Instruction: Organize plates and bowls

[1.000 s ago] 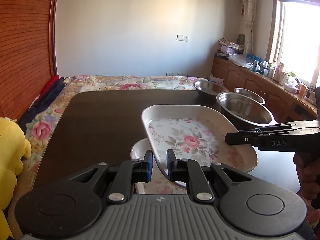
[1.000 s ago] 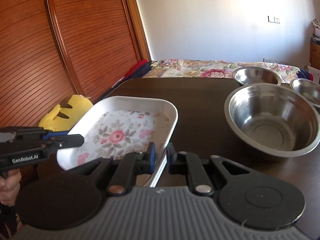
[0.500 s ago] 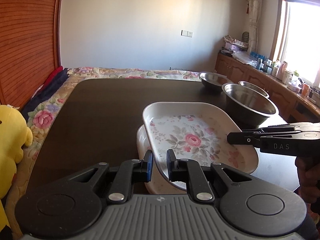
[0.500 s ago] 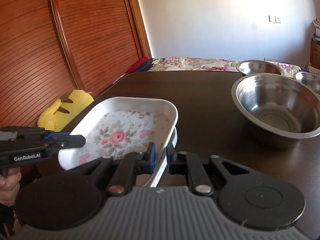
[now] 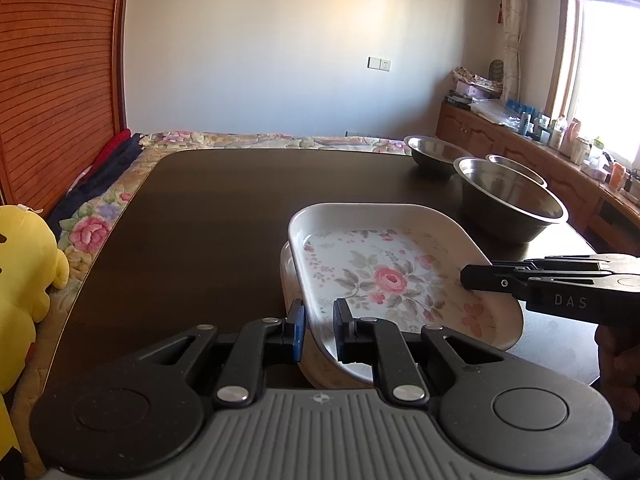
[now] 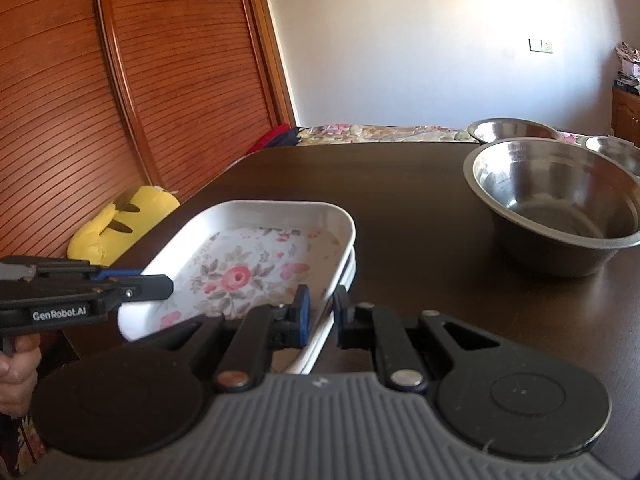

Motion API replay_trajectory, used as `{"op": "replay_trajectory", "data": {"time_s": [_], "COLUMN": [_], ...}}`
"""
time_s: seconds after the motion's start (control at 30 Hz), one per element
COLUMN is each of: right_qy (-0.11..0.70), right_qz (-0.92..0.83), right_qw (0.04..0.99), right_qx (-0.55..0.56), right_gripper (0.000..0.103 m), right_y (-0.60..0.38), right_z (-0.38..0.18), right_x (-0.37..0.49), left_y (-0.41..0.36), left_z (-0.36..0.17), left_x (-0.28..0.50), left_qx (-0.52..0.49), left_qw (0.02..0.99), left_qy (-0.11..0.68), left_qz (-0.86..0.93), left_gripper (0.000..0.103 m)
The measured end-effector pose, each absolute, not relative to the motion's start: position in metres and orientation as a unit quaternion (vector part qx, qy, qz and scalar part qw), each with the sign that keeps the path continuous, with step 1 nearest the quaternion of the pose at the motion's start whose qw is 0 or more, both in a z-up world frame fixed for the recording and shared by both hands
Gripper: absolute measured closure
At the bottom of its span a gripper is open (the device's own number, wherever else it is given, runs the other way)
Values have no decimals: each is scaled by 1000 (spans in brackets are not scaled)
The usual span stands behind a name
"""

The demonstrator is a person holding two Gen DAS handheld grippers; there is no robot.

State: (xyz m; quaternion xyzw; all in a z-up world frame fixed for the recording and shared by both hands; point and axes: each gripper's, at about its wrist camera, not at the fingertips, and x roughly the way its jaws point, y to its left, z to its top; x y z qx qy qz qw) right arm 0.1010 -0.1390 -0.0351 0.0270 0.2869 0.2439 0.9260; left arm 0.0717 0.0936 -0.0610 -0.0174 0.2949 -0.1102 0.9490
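Observation:
A white rectangular plate with a rose pattern (image 5: 384, 276) is held by both grippers just over a second white plate (image 5: 289, 276) on the dark table. My left gripper (image 5: 319, 330) is shut on the top plate's near rim. My right gripper (image 6: 320, 318) is shut on the opposite rim (image 6: 340, 256); it also shows at the right in the left wrist view (image 5: 468, 278). The top plate sits nearly nested in the lower plate (image 6: 349, 270). Three steel bowls stand beyond: a large one (image 5: 510, 204), and two smaller ones (image 5: 434, 152) (image 5: 516, 168).
The dark wooden table (image 5: 208, 216) stretches far and left. A yellow plush toy (image 5: 24, 268) lies off the table's left edge. A floral bedspread (image 5: 240, 140) lies behind the table. A wooden counter with bottles (image 5: 560, 148) runs along the right wall.
Both grippers have lowered the rose plate onto the lower plate, so it now sits almost nested. The views have dropped closer to the table.

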Motion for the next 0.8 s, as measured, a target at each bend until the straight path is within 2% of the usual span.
{"op": "replay_trajectory", "data": {"time_s": [0.47,0.53,0.63,0.7,0.8], "right_qy": [274,273,273,271,264], "right_qz": [240,241,242,242,241], "right_qw": [931,931,931,931,933], "right_qx": [28,29,32,34,33], "right_gripper": [88,88,88,88,88], "right_y": [-139,-139,-139,-140,-142], "right_z": [-41,-41,-42,-41,-38], "right_x": [98,98,97,96,94], "left_y": [99,100,100,99,99], "left_z": [-74,-74,-71,-68,-63], "left_x": [74,75,73,70,68], "left_qx": [-20,-20,-18,-13,-16], "left_qw": [949,949,950,953,955], "left_qy": [299,300,296,289,283], "left_qz": [-99,-97,-97,-93,-93], "left_gripper": [83,78,56,35,17]}}
